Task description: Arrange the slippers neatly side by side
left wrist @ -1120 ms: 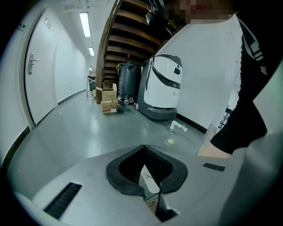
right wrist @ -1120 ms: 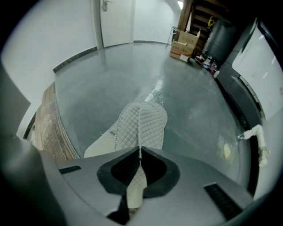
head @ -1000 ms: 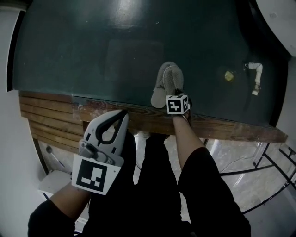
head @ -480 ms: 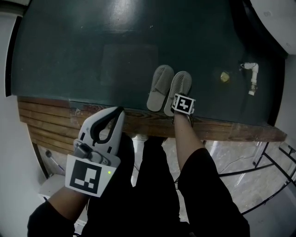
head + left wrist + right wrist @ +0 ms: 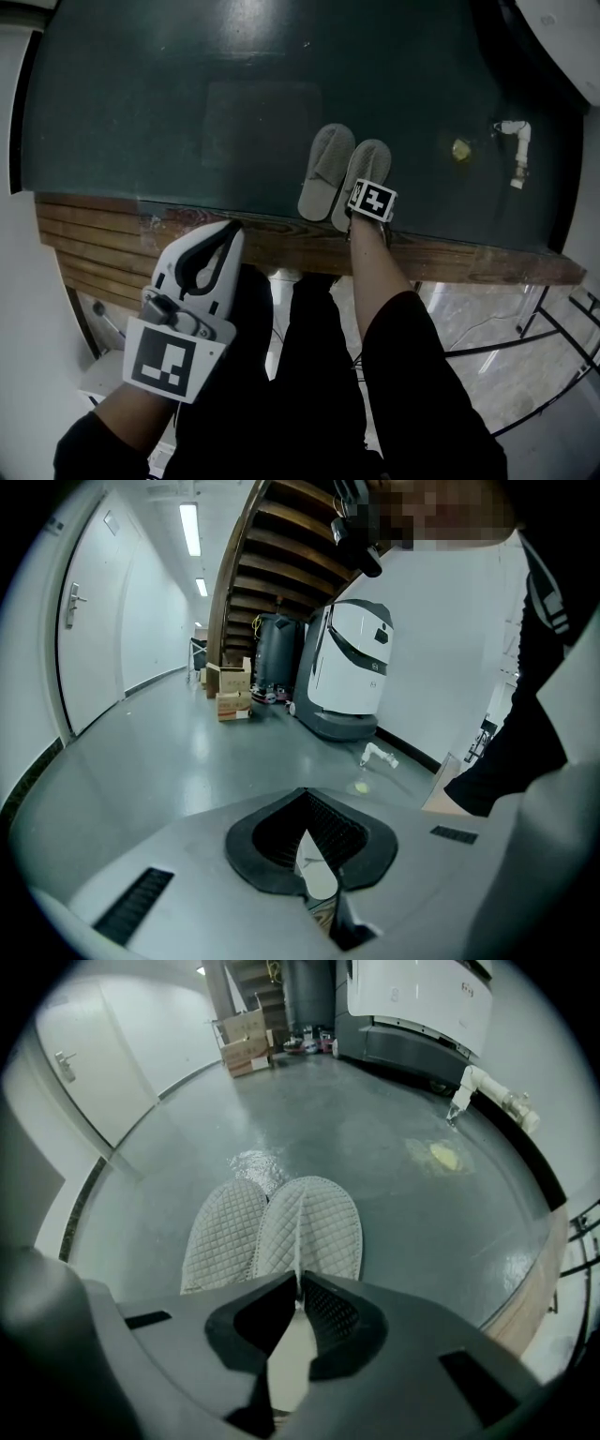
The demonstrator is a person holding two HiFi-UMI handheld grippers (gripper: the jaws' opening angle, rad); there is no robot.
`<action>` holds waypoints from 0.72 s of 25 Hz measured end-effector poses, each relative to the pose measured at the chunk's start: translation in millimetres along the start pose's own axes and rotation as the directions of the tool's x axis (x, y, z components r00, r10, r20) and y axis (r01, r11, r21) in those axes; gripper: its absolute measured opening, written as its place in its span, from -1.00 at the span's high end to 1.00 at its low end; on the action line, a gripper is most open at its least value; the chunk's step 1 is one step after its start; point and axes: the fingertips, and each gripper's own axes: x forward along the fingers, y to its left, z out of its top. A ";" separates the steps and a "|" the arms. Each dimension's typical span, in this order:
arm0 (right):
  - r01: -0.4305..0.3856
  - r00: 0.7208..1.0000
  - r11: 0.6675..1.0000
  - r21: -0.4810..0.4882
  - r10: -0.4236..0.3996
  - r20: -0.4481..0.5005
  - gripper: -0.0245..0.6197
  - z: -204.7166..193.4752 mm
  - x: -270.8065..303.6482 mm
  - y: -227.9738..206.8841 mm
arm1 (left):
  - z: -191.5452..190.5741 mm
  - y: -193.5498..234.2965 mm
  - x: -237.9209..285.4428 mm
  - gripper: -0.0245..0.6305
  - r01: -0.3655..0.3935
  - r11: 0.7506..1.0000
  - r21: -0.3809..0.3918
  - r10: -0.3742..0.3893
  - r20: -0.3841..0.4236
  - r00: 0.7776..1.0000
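- Slippers (image 5: 328, 167), grip state: the right gripper (image 5: 298, 1283) had its jaws closed almost fully. They pinched a thin ridge of quilted fabric at the near end of the right-hand slipper (image 5: 314, 1222).
- The left gripper (image 5: 225, 234) had its jaws pressed together on nothing. It hung over the wooden step (image 5: 300, 246), well apart from the pair.
- Position: both slippers lay on the dark floor (image 5: 187, 103) just beyond the wooden step, running lengthwise away from it. The left-hand slipper (image 5: 223, 1237) touched its partner along the inner edge.
- Handling (judged): light, soft and floppy. A pinch would fold the fabric rather than lift it level, and the thin sole would probably slide easily on the smooth floor. Take hold at the near rim.
- Containers: cardboard boxes (image 5: 246, 1042) stood far beyond the step. Their contents could not be made out.
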 end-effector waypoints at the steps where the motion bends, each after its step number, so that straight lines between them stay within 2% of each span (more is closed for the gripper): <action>1: -0.006 1.000 1.000 0.014 0.006 -0.002 0.90 0.7 1.4 0.1 | 0.1 -0.1 -0.6 0.93 -0.003 1.000 -0.004 0.003 0.003 1.000; 2: -0.013 1.000 1.000 0.028 0.013 -0.005 0.89 1.0 2.5 0.4 | 0.4 -0.5 -1.4 0.93 -0.004 1.000 -0.007 0.004 0.005 1.000; 4: -0.029 1.000 0.998 0.059 0.030 -0.009 0.65 -0.1 3.3 1.1 | 1.1 -2.5 -3.5 0.93 -0.002 1.000 -0.006 0.002 0.006 1.000; 6: -0.038 0.999 0.996 0.078 0.039 -0.007 0.55 -0.4 -2.0 1.7 | 2.7 -4.5 -6.9 0.93 0.002 1.000 -0.001 -0.002 0.009 1.000; 10: -0.037 0.999 0.996 0.077 0.039 -0.014 0.54 -10.1 -36.9 -0.7 | 17.4 -15.2 -17.5 0.93 0.016 1.000 0.016 -0.017 0.032 0.999; 14: -0.020 0.999 0.996 0.086 0.023 -0.034 0.54 -26.5 -95.2 -8.0 | 42.9 -37.4 -30.1 0.92 0.061 0.996 0.067 -0.064 0.049 0.997; 18: -0.065 0.997 0.995 0.077 0.067 -0.029 0.54 -39.5 -162.9 12.0 | 74.0 -60.6 -57.9 0.93 0.097 0.988 0.123 -0.106 0.068 0.992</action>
